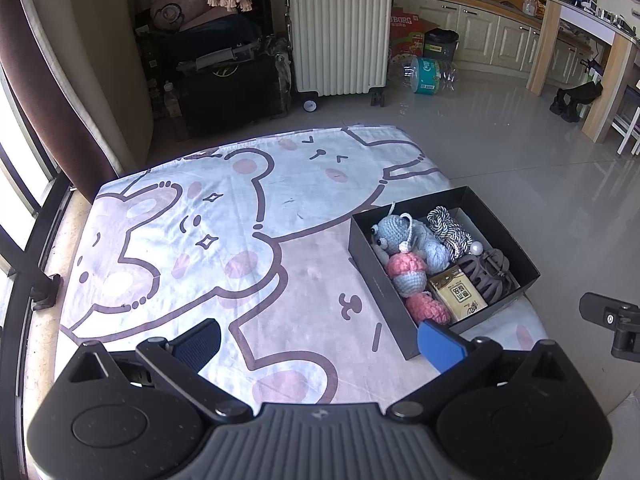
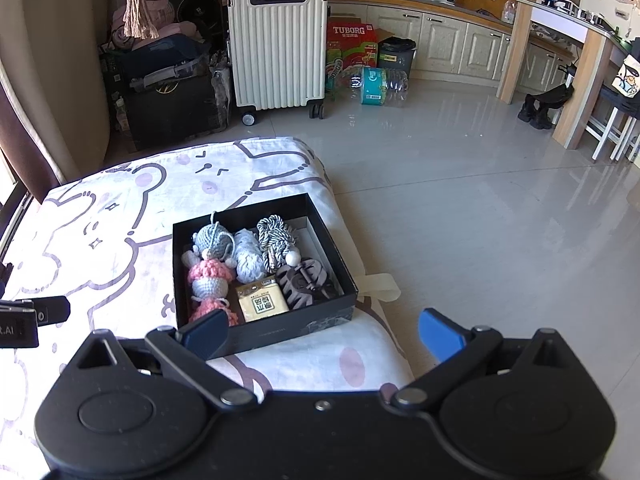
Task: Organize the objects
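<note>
Left gripper: the left gripper [image 1: 318, 342] hangs with its jaws spread wide and nothing between them, over the blanket on the near-left side of the black box.
Right gripper: the right gripper [image 2: 322, 330] is likewise spread wide and holding nothing; its left finger [image 2: 206, 330] overlaps the box's near-left corner in view, its right finger [image 2: 440, 334] is out over the floor beyond the box.
Black box: the black box [image 2: 304, 326] sits on the cartoon-print blanket [image 1: 180, 240], close to the blanket's right edge (that edge drops straight to the floor).
Open room: a wide bare stretch of blanket lies left of the box; the tiled floor [image 2: 480, 220] lies right of and beyond the box.
Box contents: a grey crocheted toy [image 2: 212, 240] at the far-left of the box; a pink-and-grey crocheted toy [image 2: 210, 278] along the left wall; a twisted black-and-white rope [image 2: 274, 240] at the far-middle; a small white ball [image 2: 294, 257] beside the rope; a dark hair claw [image 2: 306, 282], as far as the view lets one judge, at the near-right; a tan carton [image 2: 262, 300] with printed characters at the near-middle.
Packing: the items lie touching, and only the box's far-right corner shows bare.
Beyond the box: a white ribbed suitcase [image 2: 278, 50] stands upright on the floor, well apart.
</note>
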Demonstrator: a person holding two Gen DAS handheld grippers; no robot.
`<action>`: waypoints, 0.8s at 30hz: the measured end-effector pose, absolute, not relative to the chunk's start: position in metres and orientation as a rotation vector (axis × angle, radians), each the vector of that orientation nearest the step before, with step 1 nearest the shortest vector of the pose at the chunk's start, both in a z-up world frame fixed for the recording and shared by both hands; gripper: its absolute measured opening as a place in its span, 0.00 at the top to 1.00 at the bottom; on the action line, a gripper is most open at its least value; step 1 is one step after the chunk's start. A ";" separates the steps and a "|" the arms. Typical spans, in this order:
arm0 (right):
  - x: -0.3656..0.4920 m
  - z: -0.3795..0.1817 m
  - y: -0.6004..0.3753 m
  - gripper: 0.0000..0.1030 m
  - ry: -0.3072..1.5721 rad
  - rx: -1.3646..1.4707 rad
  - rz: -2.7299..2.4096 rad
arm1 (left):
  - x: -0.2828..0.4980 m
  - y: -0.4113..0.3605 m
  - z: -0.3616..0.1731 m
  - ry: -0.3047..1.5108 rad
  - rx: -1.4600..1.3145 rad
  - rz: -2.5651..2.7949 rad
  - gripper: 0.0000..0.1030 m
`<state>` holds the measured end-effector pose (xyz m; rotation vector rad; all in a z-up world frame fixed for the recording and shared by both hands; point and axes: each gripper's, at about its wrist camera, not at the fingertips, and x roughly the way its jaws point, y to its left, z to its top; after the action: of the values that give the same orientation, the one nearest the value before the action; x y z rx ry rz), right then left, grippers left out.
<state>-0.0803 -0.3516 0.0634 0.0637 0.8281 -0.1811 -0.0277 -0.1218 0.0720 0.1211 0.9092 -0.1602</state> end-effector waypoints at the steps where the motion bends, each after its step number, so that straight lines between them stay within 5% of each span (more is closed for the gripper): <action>1: -0.080 0.063 -0.352 0.00 0.829 0.064 -0.182 | -0.028 -0.122 0.072 0.910 0.121 -0.162 0.00; 24: -0.081 0.063 -0.352 0.00 0.832 0.061 -0.188 | -0.027 -0.125 0.069 0.917 0.118 -0.168 0.00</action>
<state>-0.0805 -0.3519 0.0627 0.0606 0.8322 -0.1877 -0.0271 -0.1250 0.0691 0.1184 0.9171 -0.1684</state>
